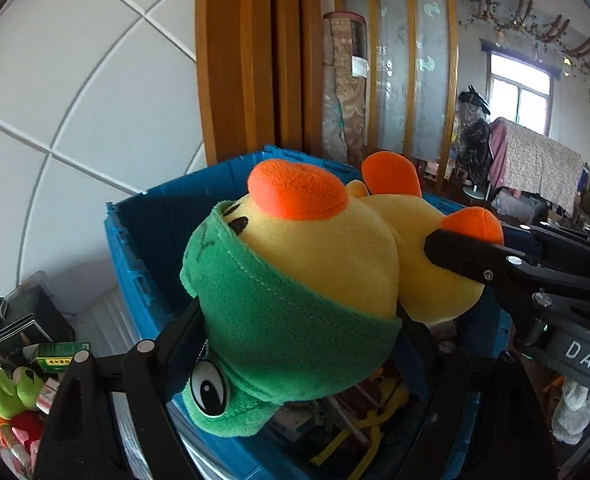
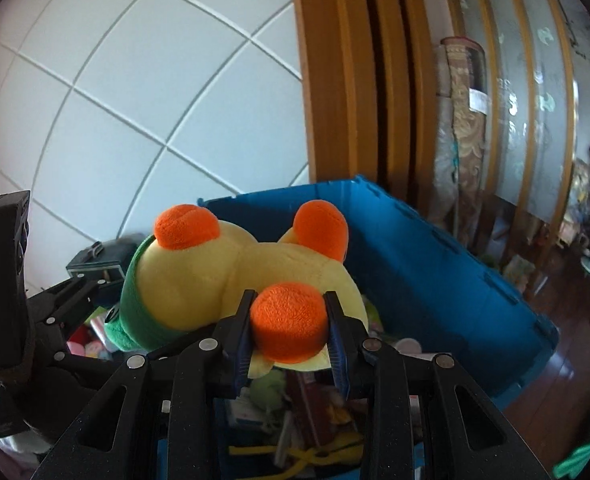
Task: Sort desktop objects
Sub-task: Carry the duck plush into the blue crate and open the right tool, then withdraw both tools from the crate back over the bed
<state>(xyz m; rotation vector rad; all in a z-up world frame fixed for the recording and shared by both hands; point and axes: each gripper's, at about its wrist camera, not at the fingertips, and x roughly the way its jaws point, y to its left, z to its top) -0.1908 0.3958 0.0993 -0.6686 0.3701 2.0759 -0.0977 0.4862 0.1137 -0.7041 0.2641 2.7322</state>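
A big blue plastic crate [image 2: 435, 280] fills the lower centre, cluttered with boxes and yellow straps. Above it hangs a yellow plush duck in a green frog hood [image 1: 315, 264], its head clamped by the left gripper [image 1: 295, 336], an orange foot pinched by the right gripper [image 2: 289, 330]

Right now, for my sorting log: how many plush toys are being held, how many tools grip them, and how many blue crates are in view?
plush toy, held: 1
Tools gripping it: 2, the left tool and the right tool
blue crate: 1
Total: 4
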